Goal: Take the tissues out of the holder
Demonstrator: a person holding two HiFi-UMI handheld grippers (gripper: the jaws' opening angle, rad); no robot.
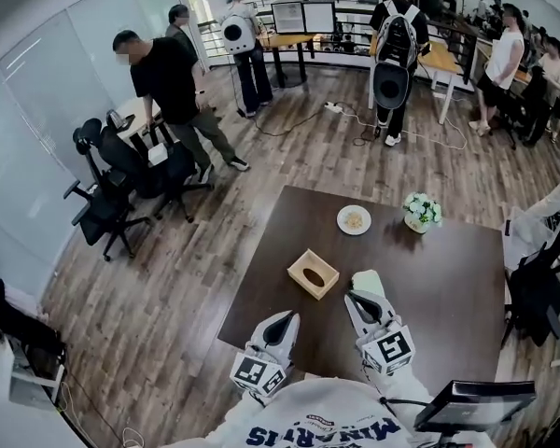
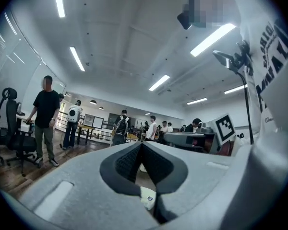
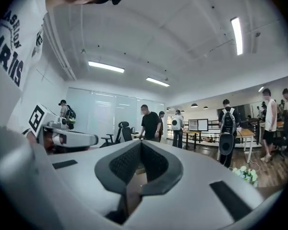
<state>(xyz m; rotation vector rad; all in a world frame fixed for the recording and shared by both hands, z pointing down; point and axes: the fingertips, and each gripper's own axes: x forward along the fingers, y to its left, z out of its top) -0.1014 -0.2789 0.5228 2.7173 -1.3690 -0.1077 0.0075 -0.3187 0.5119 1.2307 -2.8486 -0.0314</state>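
Observation:
The wooden tissue holder [image 1: 313, 273] sits on the dark brown table [image 1: 448, 287], and its oval top opening looks dark with no tissue showing. Both grippers hover level at the near edge, short of the holder. My left gripper [image 1: 289, 316] [image 2: 142, 143] is shut with its jaw tips touching and nothing held. To the holder's right, my right gripper [image 1: 365, 277] [image 3: 141, 143] is also shut and empty. The left gripper [image 3: 62, 139] shows in the right gripper view, and the right gripper [image 2: 187, 139] shows in the left gripper view.
A white plate [image 1: 354, 219] and a small pot of flowers [image 1: 422, 211] stand on the far part of the table. A monitor [image 1: 471, 404] is at my right. Office chairs [image 1: 107, 199] and several standing people fill the floor beyond.

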